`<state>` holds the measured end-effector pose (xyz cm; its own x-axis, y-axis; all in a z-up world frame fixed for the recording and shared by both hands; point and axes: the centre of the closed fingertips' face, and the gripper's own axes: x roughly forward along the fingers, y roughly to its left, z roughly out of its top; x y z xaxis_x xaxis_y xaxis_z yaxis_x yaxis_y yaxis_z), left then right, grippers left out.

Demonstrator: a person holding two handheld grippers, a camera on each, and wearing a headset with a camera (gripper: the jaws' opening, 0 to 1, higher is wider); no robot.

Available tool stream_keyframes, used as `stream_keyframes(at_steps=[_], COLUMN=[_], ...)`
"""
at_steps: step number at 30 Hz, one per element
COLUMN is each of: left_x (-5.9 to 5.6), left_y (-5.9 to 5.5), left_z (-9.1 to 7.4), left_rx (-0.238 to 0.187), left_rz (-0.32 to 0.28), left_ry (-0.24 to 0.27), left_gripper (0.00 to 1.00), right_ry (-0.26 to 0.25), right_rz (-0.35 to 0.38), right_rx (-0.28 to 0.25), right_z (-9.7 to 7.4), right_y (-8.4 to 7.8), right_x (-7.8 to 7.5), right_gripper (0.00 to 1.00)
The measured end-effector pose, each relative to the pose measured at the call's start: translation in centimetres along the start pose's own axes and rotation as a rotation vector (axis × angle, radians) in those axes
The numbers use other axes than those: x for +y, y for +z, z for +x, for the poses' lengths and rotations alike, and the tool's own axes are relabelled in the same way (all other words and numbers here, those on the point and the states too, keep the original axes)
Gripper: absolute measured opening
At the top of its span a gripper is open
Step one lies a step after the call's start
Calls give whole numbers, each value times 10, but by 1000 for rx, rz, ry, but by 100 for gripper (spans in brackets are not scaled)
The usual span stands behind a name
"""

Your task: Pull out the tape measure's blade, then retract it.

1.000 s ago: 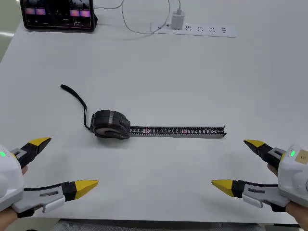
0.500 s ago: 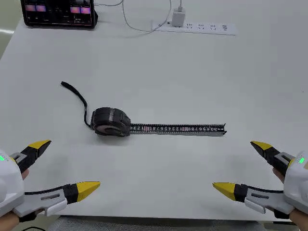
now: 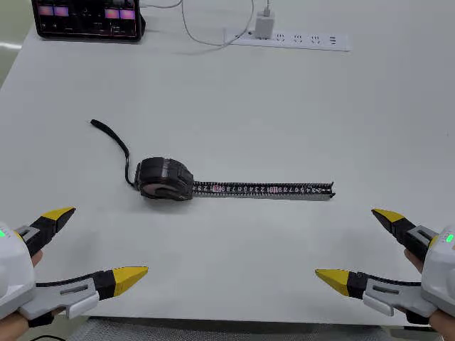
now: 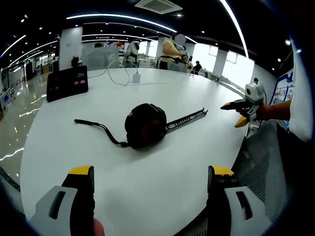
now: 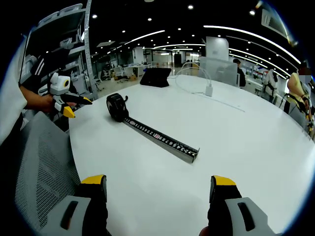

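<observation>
While neither tool holds anything, the yellow-tipped left gripper (image 3: pixel 103 241) sits with its jaws spread wide at the near left corner of the smooth white worktop (image 3: pixel 249 106). The matching right gripper (image 3: pixel 350 243) is spread just as wide at the near right corner. Between them, nearer the near edge than the far one, lies the rounded black tape measure case (image 3: pixel 164 179). Its dark, number-printed steel blade (image 3: pixel 263 190) is drawn out flat toward the right edge and ends in a small end hook (image 3: pixel 330 190).

The pull-out looks done, so the risk lies in the retraction. If the lock is freed while the case is not pinned, the spring could whip the blade home, slam the hook into the case mouth and send the light case skidding over the slick surface. A jaw closing on the curved shell may slip off it. A pinch on the thin blade could kink it. The black wrist strap (image 3: pixel 114 145), trailing toward the far left corner, might snag a jaw that reaches in from that side.

As for containers, the case is the only one here, presumably housing the coiled remainder of the blade. The dark tablet (image 3: pixel 85 18) and white power strip (image 3: pixel 284 40) at the far edge hold nothing
</observation>
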<state>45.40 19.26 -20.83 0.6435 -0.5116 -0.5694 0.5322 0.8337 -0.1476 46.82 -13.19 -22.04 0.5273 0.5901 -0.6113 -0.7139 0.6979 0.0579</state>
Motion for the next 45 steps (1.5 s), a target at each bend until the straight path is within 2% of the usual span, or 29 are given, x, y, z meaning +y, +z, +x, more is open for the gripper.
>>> stream_keyframes(at_steps=[34, 45], left_x=[4, 0], left_y=[3, 12], left_z=[-1, 13], left_rx=[-8, -14], left_rz=[-12, -20], left_ry=[8, 4], left_gripper=[93, 93], right_ry=[3, 4], right_rz=[-5, -5], right_rx=[-1, -6], right_z=[1, 2], right_y=[1, 3], right_x=[1, 0], right_gripper=[84, 84])
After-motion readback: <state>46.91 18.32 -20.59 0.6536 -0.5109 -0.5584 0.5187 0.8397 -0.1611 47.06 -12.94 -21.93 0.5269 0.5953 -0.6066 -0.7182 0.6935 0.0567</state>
